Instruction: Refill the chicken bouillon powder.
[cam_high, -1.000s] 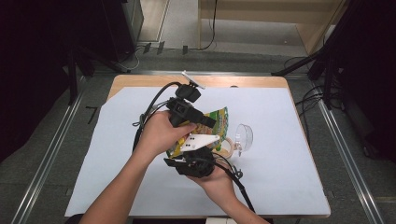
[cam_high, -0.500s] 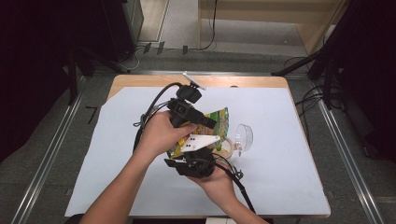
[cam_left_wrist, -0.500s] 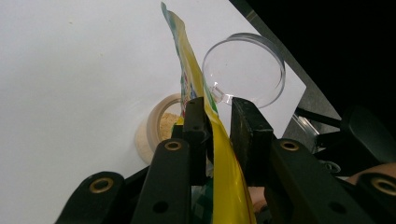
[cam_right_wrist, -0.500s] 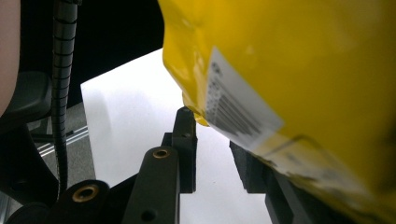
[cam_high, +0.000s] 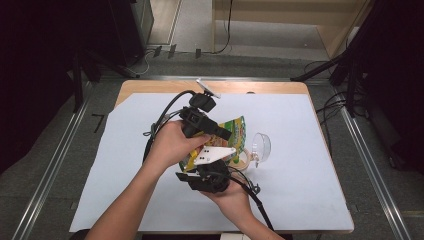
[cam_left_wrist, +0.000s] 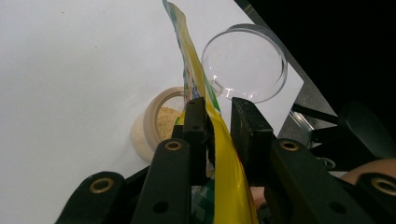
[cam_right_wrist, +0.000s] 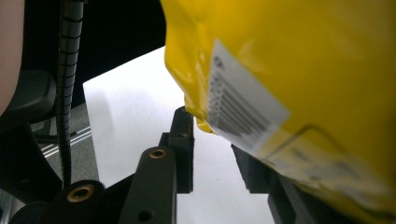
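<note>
A yellow and green pouch (cam_high: 236, 131) is held tilted above the table, and my left gripper (cam_high: 224, 135) is shut on its edge. In the left gripper view the pouch (cam_left_wrist: 198, 79) runs between the jaws of my left gripper (cam_left_wrist: 217, 105), over a small beige pot of powder (cam_left_wrist: 156, 122). A clear round lid (cam_left_wrist: 245, 63) lies beside the pot. From below, my right gripper (cam_high: 210, 162) points up at the pouch. Its jaws have just been opening. The lower corner of the pouch (cam_right_wrist: 289, 70) hangs at the tips of my right gripper (cam_right_wrist: 212, 135), unpinched.
A white sheet (cam_high: 310, 190) covers the wooden table, with bare sheet to the left and right of the hands. The clear lid (cam_high: 261, 145) and beige pot (cam_high: 244, 160) sit just right of the grippers. Black cables (cam_high: 162, 120) trail left from the left gripper.
</note>
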